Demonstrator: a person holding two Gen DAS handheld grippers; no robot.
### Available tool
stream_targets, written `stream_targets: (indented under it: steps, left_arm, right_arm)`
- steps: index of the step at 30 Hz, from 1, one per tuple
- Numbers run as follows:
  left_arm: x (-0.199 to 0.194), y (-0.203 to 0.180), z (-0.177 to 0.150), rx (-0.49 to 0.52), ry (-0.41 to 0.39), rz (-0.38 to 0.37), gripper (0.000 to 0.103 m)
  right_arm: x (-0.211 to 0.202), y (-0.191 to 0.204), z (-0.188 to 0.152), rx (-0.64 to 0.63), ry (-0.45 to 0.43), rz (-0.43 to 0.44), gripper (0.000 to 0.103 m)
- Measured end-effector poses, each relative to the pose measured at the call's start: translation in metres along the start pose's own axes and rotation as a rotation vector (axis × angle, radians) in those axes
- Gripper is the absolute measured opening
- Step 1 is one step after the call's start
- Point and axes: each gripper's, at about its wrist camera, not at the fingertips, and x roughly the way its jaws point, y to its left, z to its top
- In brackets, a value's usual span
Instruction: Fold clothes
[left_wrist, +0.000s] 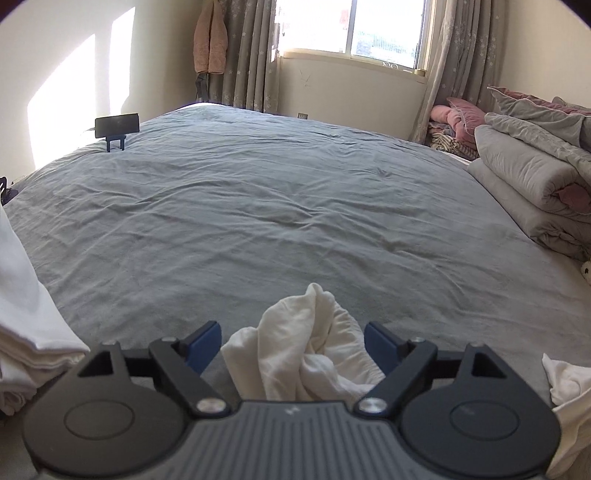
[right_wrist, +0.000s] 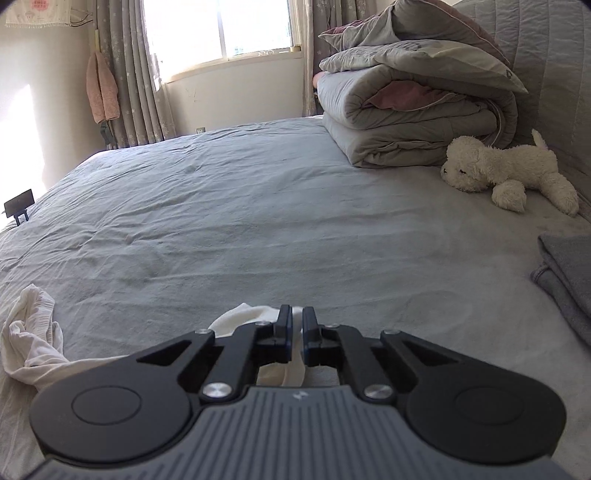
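At the bottom of the left wrist view, the left gripper (left_wrist: 293, 341) stands with its blue-padded jaws spread wide; a crumpled bunch of the white garment (left_wrist: 303, 350) rises between them, and the pads do not press on it. More white cloth lies at the lower left edge of that frame, a folded white stack (left_wrist: 26, 314), and a bit of white fabric shows at the lower right edge. In the right wrist view, the right gripper (right_wrist: 297, 326) sits low in the centre with its jaws drawn nearly together, pinching a fold of the same white garment (right_wrist: 255, 317), which trails off to a rumpled heap at the lower left of the frame. Both tools sit over the grey bedsheet (left_wrist: 258, 206), wrinkled and filling the middle of each picture. Further up on the right lie a folded grey cloth (right_wrist: 569, 277) at the right edge, a white plush dog (right_wrist: 509, 170), and a stack of folded grey quilts (right_wrist: 413, 110). At the left edge a small black device on a blue stand (left_wrist: 116, 129) rests on the bed. Farthest off, curtains frame a bright window (left_wrist: 351, 29) at the top
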Motion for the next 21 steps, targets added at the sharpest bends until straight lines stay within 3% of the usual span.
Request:
stream_targets:
  steps: [4, 6, 7, 8, 10, 15, 21]
  left_arm:
    - [0.004, 0.001, -0.008, -0.005, 0.052, -0.014, 0.087]
    - [0.005, 0.001, -0.012, 0.007, 0.065, -0.010, 0.087]
    - [0.005, 0.001, -0.015, 0.024, 0.066, 0.001, 0.087]
    - [0.005, 0.001, -0.017, 0.040, 0.068, 0.012, 0.087]
    - [0.004, 0.002, -0.022, 0.062, 0.071, 0.019, 0.088]
    - [0.010, 0.009, -0.030, 0.064, 0.095, 0.023, 0.091]
    - [0.023, 0.016, -0.039, 0.036, 0.133, 0.006, 0.091]
  right_arm:
    - [-0.016, -0.013, 0.010, 0.034, -0.094, -0.023, 0.004]
    - [-0.010, -0.016, 0.010, 0.036, -0.046, -0.009, 0.006]
    - [-0.006, -0.018, 0.009, 0.038, -0.013, -0.001, 0.019]
    - [0.003, -0.020, 0.006, 0.042, 0.057, 0.014, 0.022]
    - [0.016, -0.021, -0.002, 0.070, 0.148, 0.038, 0.048]
    - [0.029, -0.016, -0.011, 0.129, 0.225, 0.089, 0.068]
    - [0.044, -0.001, -0.023, 0.094, 0.290, 0.097, 0.069]
